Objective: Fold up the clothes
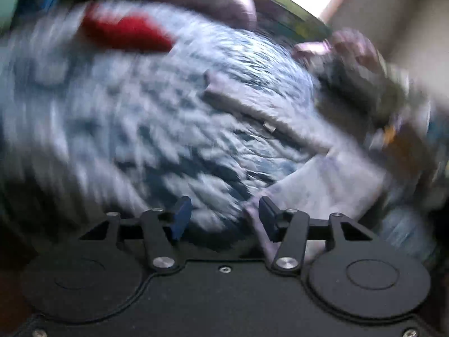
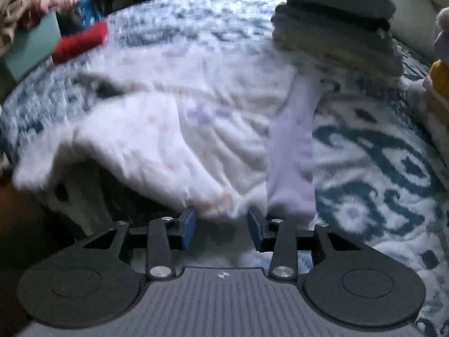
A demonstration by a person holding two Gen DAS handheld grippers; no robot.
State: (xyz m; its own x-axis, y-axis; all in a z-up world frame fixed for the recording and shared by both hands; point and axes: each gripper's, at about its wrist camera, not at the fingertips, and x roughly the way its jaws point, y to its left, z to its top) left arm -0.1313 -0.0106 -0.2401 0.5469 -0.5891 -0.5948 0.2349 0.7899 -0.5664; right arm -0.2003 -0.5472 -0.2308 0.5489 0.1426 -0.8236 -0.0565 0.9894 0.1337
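Note:
A white garment (image 2: 168, 140) with faint small prints lies rumpled on the blue-and-white patterned bedspread (image 2: 378, 168). A pale lilac strip of it (image 2: 294, 151) runs from the folded stack down to my right gripper (image 2: 221, 224). My right gripper is open, its blue pads apart, with the garment's near edge between them. My left gripper (image 1: 224, 216) is open over the bedspread (image 1: 140, 126), with a pale lilac cloth edge (image 1: 322, 179) beside its right finger. The left wrist view is heavily blurred.
A stack of folded grey and yellow-green clothes (image 2: 336, 22) stands at the back right. A red rolled cloth (image 2: 81, 40) lies at the back left and shows in the left wrist view (image 1: 126, 32). A teal box (image 2: 31, 45) and yellow folded items (image 2: 440, 81) sit at the edges.

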